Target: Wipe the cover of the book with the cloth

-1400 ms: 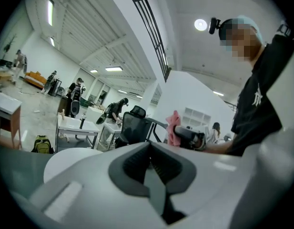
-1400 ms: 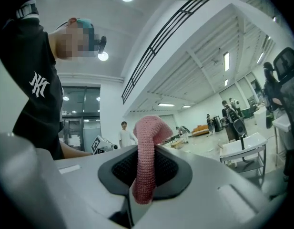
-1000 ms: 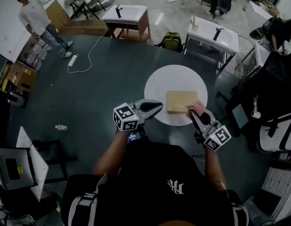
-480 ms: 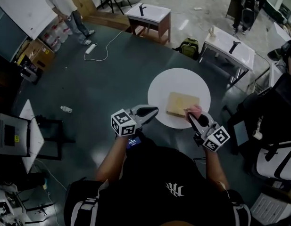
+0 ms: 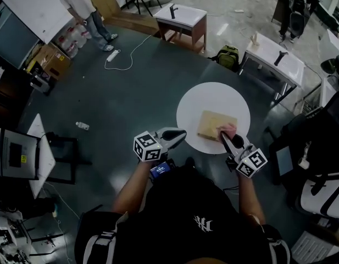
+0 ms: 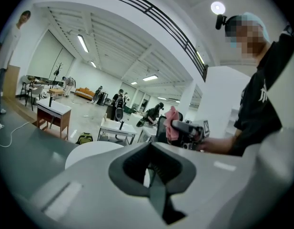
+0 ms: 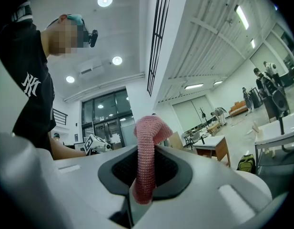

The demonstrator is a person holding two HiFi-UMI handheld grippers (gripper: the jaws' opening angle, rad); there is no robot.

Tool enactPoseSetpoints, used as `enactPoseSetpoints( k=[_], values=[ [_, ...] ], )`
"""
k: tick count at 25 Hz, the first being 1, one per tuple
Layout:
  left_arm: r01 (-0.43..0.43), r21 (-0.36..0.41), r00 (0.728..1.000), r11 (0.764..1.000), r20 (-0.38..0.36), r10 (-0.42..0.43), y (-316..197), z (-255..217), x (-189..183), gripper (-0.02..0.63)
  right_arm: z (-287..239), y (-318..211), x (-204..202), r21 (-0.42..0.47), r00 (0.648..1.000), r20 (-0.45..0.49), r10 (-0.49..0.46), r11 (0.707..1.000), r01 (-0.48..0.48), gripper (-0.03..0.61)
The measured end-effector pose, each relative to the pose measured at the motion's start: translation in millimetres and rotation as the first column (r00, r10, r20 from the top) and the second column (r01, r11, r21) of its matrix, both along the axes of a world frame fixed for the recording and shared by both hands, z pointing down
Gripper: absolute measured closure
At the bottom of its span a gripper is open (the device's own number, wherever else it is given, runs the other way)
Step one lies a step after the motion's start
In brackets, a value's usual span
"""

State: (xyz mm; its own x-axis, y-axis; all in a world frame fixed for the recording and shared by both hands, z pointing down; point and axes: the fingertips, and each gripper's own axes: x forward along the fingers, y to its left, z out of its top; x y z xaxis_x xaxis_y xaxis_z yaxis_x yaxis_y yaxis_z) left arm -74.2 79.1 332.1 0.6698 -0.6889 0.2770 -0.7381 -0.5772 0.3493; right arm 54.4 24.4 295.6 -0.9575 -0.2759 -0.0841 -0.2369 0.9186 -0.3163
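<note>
At the near right part of the round white table [image 5: 213,95], where the book [image 5: 212,124] lay flat, my right gripper [image 5: 226,137] pinched the pink cloth [image 7: 147,161] tightly for rubbing the cover, while my left gripper [image 5: 180,133], closed and empty, hung at the table's near left edge, out of the way.

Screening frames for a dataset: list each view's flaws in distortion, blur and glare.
Head view: fisheye bending at the edges, even light, sharp; the white table is bright, the book readable. Left gripper view: dark round vignette, curved ceiling lines, the shut left gripper blocks the lower half. Right gripper view: same vignette, a ceiling lamp blown out, pink cloth crisp in the jaws.
</note>
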Motion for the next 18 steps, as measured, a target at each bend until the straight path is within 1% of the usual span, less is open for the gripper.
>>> enactPoseSetpoints(
  k=[9,14,18],
  values=[
    [-0.019,-0.011,0.999,1.000,-0.034,0.019,-46,14,-26,0.611,11,-32,-40,-0.028,0.998,-0.059,-0.018,0.999,0.016,0.529],
    [-0.040,-0.024,0.998,0.999,-0.056,0.038,-69,21,-43,0.611,15,-51,-61,-0.040,0.996,-0.094,-0.001,0.999,-0.003,0.529],
    [-0.051,-0.033,0.996,0.998,-0.080,0.048,-87,33,-51,0.611,24,-65,-69,-0.059,0.993,-0.119,0.015,0.998,-0.022,0.529]
  ],
)
